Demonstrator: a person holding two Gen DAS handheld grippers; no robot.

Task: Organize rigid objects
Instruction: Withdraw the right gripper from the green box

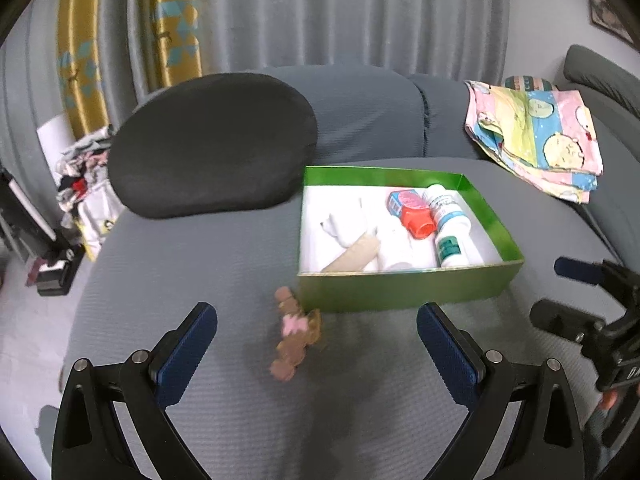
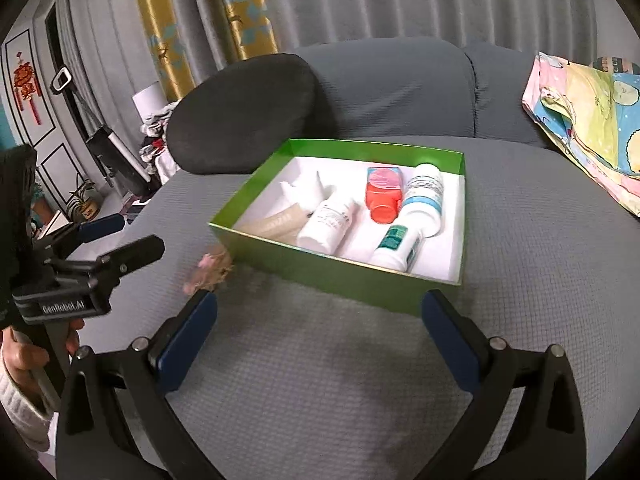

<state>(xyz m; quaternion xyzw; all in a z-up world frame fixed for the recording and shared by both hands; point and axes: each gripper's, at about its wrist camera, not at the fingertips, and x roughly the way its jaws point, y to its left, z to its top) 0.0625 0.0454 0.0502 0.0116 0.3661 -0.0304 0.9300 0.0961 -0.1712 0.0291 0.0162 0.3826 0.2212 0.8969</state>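
Just outside the near left corner of the green box [image 1: 408,292], a small brown toy [image 1: 294,334] is lying blurred on the sofa while both grippers, left gripper [image 1: 316,344] and right gripper [image 2: 318,330], are gaping wide and holding nothing, so a hasty grab is risking nudging it away.

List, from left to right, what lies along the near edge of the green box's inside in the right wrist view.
Beige tube → white bottle → teal-labelled white bottle, all inside the green box.
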